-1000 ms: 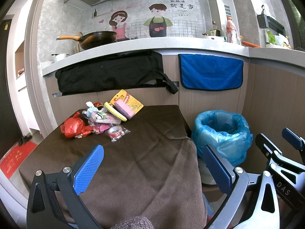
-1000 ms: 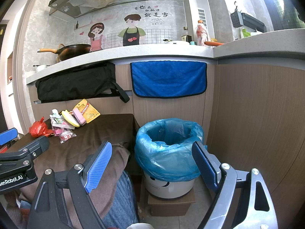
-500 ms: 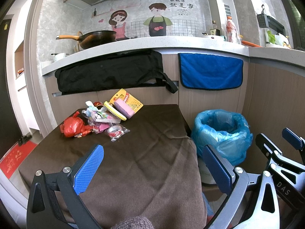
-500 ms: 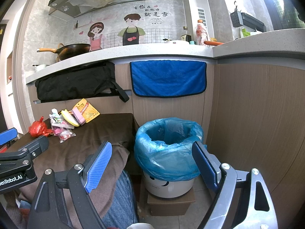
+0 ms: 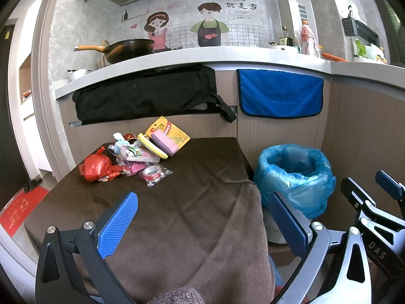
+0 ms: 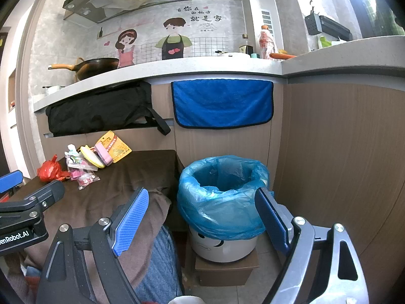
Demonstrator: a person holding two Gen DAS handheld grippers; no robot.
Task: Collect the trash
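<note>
trash (image 5: 136,155) lies heaped at the far left of the cloth-covered desk (image 5: 192,202), bin (image 5: 295,177) beside it. both grippers, left gripper (image 5: 202,224) and right gripper (image 6: 201,219), hover empty with fingers spread; nothing collected yet, so a reach toward the pile seems next.

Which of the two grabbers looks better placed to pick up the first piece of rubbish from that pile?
Probably the left hand-held gripper: it is open, empty and faces the pile, with the crumpled red plastic bag ahead of it. The right hand-held gripper, also open, faces the blue-lined white bin.
</note>
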